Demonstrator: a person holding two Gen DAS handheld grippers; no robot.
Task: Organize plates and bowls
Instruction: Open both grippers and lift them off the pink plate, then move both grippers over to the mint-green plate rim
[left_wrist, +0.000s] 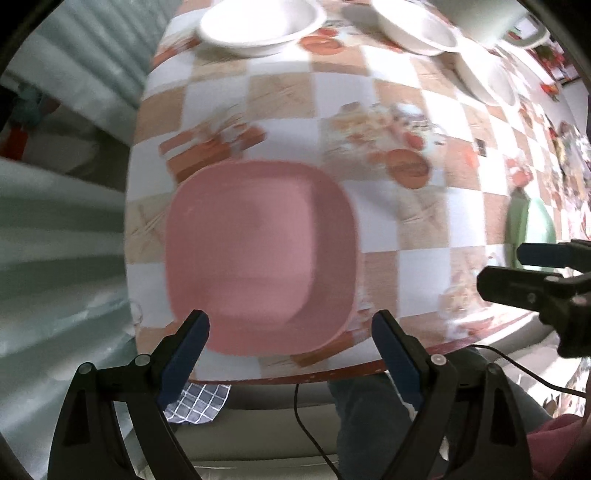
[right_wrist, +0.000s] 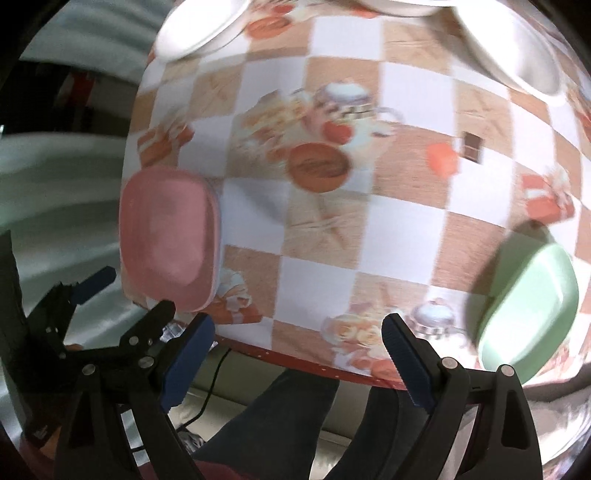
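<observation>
A pink square plate (left_wrist: 258, 254) lies near the table's front edge, just ahead of my open, empty left gripper (left_wrist: 291, 328). It also shows at the left of the right wrist view (right_wrist: 166, 236). A green square plate (right_wrist: 528, 306) lies at the front right; its edge shows in the left wrist view (left_wrist: 528, 229). My right gripper (right_wrist: 297, 332) is open and empty over the table's front edge, between the two plates; it also shows in the left wrist view (left_wrist: 517, 266). White bowls (left_wrist: 258, 22) (left_wrist: 417, 29) (left_wrist: 484, 77) stand at the far side.
The table (left_wrist: 424, 236) has a checked cloth printed with food pictures and a red front edge (right_wrist: 295, 363). A person's legs and a black cable (left_wrist: 310, 428) are below the edge. The left gripper appears at the left in the right wrist view (right_wrist: 110, 299).
</observation>
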